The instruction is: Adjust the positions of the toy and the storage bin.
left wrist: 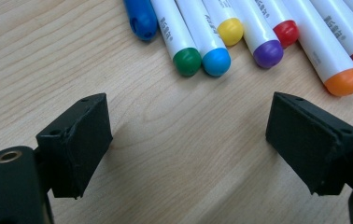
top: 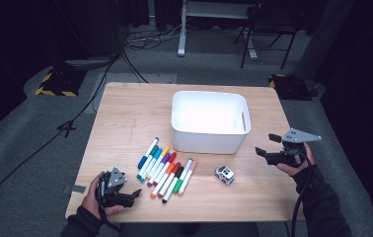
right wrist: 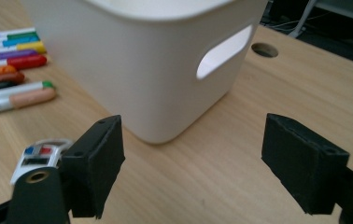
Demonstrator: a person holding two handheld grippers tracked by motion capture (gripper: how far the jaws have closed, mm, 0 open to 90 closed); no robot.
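A row of several coloured markers point(top: 167, 170) lies on the wooden table point(top: 125, 113), in front of a white bin point(top: 206, 140). A small white toy car point(top: 224, 174) sits to the right of the markers. My left gripper point(top: 134, 195) rests near the front left edge, open and pointing at the marker caps point(left wrist: 258, 28), with bare wood between its jaws point(left wrist: 188, 140). My right gripper point(top: 267, 144) hovers to the right of the bin, open and holding nothing point(right wrist: 193, 163). It faces the bin's corner point(right wrist: 142, 70), with the toy car point(right wrist: 39, 156) low on the left and the markers point(right wrist: 11, 70) farther off.
The bin has a handle slot point(right wrist: 223, 51) in its side. A round cable hole point(right wrist: 264, 50) sits in the tabletop beyond it. Cables point(top: 66, 123) run over the grey floor at the left. A desk frame point(top: 182, 29) and a chair point(top: 268, 29) stand behind the table.
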